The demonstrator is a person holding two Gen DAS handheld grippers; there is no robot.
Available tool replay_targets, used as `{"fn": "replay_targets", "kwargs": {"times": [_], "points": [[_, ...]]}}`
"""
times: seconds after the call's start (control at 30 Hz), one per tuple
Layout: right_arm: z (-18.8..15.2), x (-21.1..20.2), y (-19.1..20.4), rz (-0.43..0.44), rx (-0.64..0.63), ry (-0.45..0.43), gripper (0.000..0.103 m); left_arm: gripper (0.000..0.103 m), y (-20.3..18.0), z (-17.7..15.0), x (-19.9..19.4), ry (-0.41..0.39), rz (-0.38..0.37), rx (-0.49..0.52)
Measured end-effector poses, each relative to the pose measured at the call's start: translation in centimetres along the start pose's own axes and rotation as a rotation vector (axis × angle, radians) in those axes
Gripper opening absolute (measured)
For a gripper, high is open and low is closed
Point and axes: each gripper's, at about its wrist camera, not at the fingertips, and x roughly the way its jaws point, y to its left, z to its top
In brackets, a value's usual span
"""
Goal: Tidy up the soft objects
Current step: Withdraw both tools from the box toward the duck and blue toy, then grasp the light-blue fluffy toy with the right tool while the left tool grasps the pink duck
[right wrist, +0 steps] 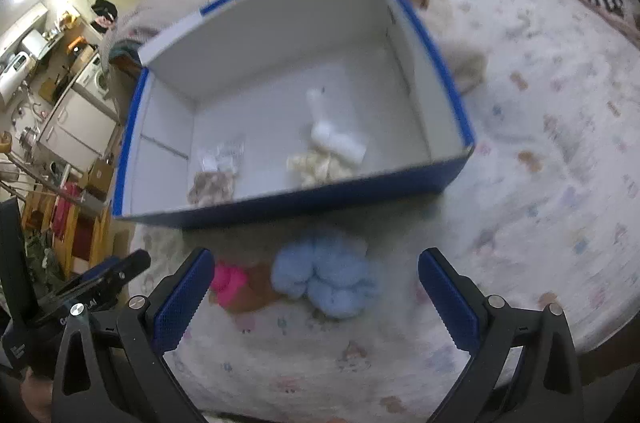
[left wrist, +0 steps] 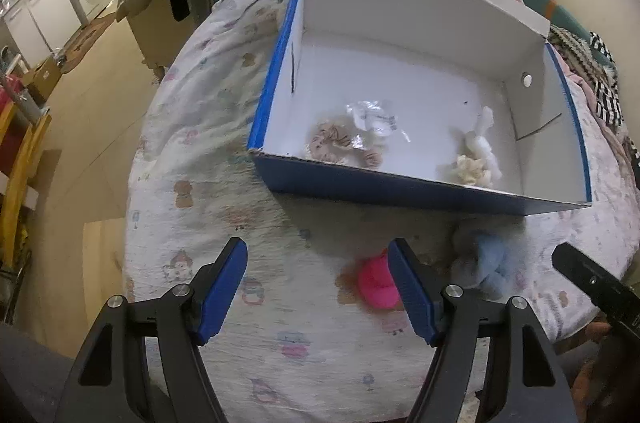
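Bedding with a cartoon print carries a blue box. You hold both grippers, left and right, with jaws released and empty. Reaching for the blue fluffy toy could also snag the pink toy just beside it. Inside the box lie a cream toy, a white roll and a wrapped beige item.
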Motion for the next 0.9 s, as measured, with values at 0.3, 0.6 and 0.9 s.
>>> {"fn": "replay_targets", "kwargs": {"times": [0.3,0.6,0.9], "points": [[-0.7,2.8,-2.8,0.103,0.141,0.1,0.103,0.07,2.0,-0.5,1.8,0.053,0.023,-0.068],[-0.7,4.2,-4.8,0.116,0.253,0.146,0.103,0.07,2.1,-0.4,2.3,0.066,0.005,-0.084],[-0.8,8.3,-2.1,-0.002,0.127,0.227,0.074,0.07,2.5,-0.5,2.6,0.074,0.006,-0.097]]}}
